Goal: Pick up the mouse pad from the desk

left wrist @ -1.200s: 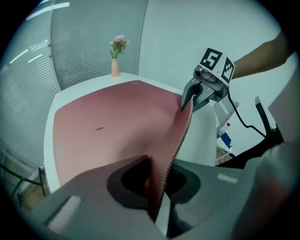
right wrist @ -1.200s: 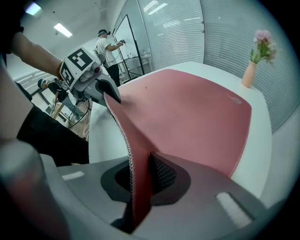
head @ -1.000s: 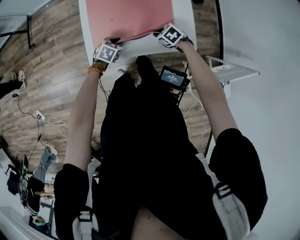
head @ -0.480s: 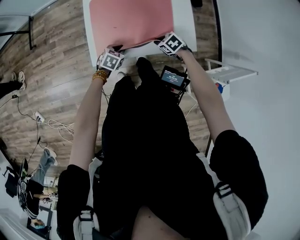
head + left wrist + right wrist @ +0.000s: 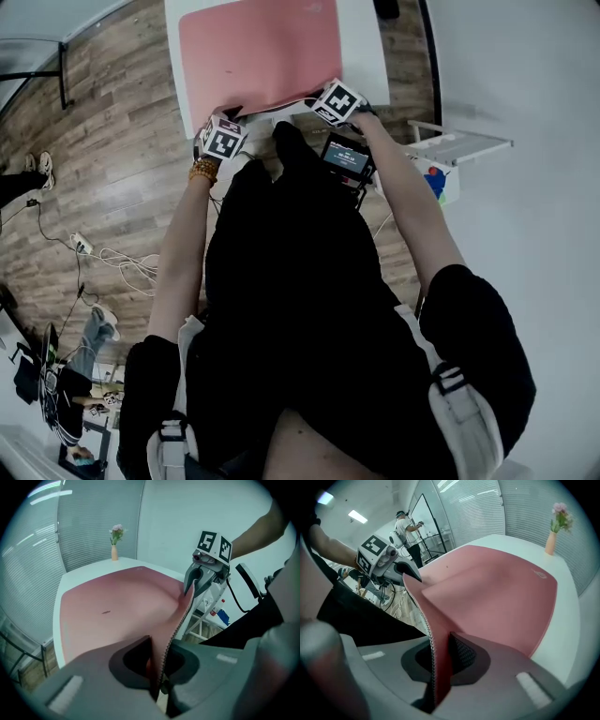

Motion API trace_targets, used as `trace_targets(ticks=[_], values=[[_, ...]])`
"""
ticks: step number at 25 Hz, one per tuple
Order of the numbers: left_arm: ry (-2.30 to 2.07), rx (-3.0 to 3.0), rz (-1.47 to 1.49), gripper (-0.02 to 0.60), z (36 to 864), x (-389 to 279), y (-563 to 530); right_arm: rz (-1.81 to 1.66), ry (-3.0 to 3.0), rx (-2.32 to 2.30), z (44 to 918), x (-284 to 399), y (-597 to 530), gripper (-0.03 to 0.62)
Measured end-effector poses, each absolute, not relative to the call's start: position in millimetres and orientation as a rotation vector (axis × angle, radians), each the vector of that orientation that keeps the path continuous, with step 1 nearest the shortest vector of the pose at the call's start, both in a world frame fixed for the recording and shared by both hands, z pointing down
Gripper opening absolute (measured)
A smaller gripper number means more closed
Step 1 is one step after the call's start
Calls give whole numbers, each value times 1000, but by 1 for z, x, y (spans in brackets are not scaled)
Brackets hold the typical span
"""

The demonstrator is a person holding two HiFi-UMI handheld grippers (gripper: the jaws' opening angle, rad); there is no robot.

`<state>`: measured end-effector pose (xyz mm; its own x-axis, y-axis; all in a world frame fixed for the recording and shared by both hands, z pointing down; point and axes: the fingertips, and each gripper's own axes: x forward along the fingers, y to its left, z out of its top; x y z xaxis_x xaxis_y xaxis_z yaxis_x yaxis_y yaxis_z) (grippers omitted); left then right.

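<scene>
Head view: a person stands at the near edge of a white desk (image 5: 364,47) with a gripper in each hand, both at the near edge of the mouse pad (image 5: 262,52).
Left gripper (image 5: 158,670): jaws closed on the pad's near-left corner, with the stitched border running up out of the gap.
Right gripper (image 5: 439,665): jaws almost together and clamped on the near-right corner, where the sheet fills the gap.
Step in hand: the lift, by this reading. Both corners are gripped and the near edge is raised and curled, while the far part lies flat on the desk.
Next move: calls for raising both grippers together, level with each other, and drawing the sheet towards the person until the far edge comes off the desk. An uneven pull would likely twist or fold it.
Mouse pad, place: covers most of the desk top. A small vase of flowers (image 5: 115,535) stands on the desk beyond its far corner.
Mouse pad, look: large, pink and thin, with a dark stitched border and a small dark mark on its face.
Mouse pad, handling: appears limp, and it sags in a shallow trough between the two grips.
</scene>
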<state>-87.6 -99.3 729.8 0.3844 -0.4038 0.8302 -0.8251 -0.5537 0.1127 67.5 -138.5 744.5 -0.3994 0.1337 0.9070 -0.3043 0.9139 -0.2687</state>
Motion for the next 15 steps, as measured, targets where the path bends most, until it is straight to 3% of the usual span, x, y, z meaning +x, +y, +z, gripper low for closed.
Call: trace_targets(ticks=[15], values=[[-1071, 2183, 935, 29, 683, -82, -86, 427, -2017, 79, 706, 72, -123, 46]])
